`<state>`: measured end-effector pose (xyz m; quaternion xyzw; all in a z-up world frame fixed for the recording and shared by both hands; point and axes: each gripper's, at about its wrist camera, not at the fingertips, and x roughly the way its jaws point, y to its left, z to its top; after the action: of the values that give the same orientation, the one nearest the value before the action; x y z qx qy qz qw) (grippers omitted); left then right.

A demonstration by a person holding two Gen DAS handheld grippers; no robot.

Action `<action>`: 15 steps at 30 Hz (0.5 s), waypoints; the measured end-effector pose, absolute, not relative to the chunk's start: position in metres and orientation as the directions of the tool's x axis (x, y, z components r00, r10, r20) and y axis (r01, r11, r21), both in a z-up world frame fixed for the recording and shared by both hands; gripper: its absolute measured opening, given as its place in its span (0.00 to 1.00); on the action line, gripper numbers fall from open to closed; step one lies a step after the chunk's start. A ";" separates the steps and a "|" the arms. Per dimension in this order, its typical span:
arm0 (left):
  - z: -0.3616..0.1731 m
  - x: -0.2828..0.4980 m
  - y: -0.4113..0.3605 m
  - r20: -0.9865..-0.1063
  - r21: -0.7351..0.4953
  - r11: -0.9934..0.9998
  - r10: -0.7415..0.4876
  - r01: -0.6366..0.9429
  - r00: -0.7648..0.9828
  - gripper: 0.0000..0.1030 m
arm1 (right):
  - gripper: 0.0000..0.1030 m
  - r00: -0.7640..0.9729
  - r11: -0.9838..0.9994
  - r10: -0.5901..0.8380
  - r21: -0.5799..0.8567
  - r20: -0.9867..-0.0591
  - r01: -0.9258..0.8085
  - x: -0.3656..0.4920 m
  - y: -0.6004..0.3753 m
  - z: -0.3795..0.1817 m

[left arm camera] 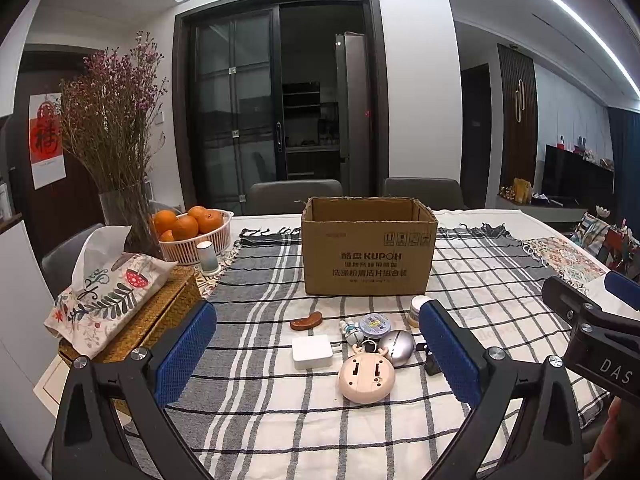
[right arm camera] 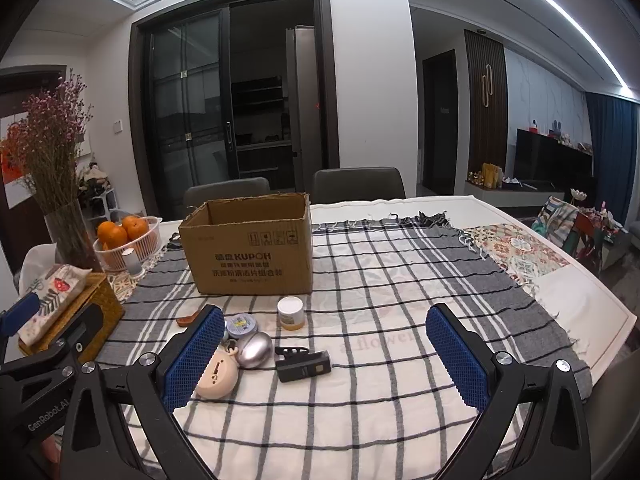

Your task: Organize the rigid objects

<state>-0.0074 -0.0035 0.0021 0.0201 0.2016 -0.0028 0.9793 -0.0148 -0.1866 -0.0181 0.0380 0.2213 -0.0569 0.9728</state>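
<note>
Left wrist view shows the left gripper (left arm camera: 318, 350) with fingers wide apart above a white charger (left arm camera: 312, 351) and pink round gadget (left arm camera: 366, 377) on the bench's plaid cloth (left arm camera: 260, 400), before the open cardboard box (left arm camera: 366, 246); the right gripper (right arm camera: 324, 354) likewise gapes, holding nothing.

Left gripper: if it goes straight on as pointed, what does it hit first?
Probably the cardboard box: the open left gripper looks level, above the white charger and pink round gadget. Depth unclear.

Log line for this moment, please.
left gripper: open, empty | right gripper: open, empty | box: open | items on cloth
</note>
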 end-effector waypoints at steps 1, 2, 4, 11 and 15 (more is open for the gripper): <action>0.002 -0.007 -0.004 -0.395 0.038 0.999 0.003 0.014 0.919 1.00 | 1.00 0.896 0.991 -0.093 0.049 -0.435 0.127 -0.015 -0.187 -0.018; 0.002 -0.008 -0.004 -0.394 0.038 0.999 0.002 0.014 0.919 1.00 | 0.99 0.895 0.991 -0.094 0.049 -0.436 0.127 -0.014 -0.186 -0.017; 0.002 -0.008 -0.003 -0.394 0.038 0.999 0.002 0.015 0.919 1.00 | 1.00 0.895 0.991 -0.094 0.048 -0.436 0.127 -0.015 -0.186 -0.017; 0.003 -0.007 -0.004 -0.394 0.039 0.999 0.002 0.014 0.919 1.00 | 1.00 0.897 0.991 -0.093 0.048 -0.432 0.126 -0.015 -0.186 -0.016; 0.003 -0.008 -0.004 -0.394 0.037 0.999 0.000 0.016 0.919 1.00 | 1.00 0.897 0.991 -0.093 0.049 -0.431 0.126 -0.015 -0.186 -0.016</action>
<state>-0.0075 -0.0037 0.0028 0.0198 0.2011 -0.0042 0.9794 -0.0150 -0.1862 -0.0158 0.0377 0.2194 -0.0560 0.9733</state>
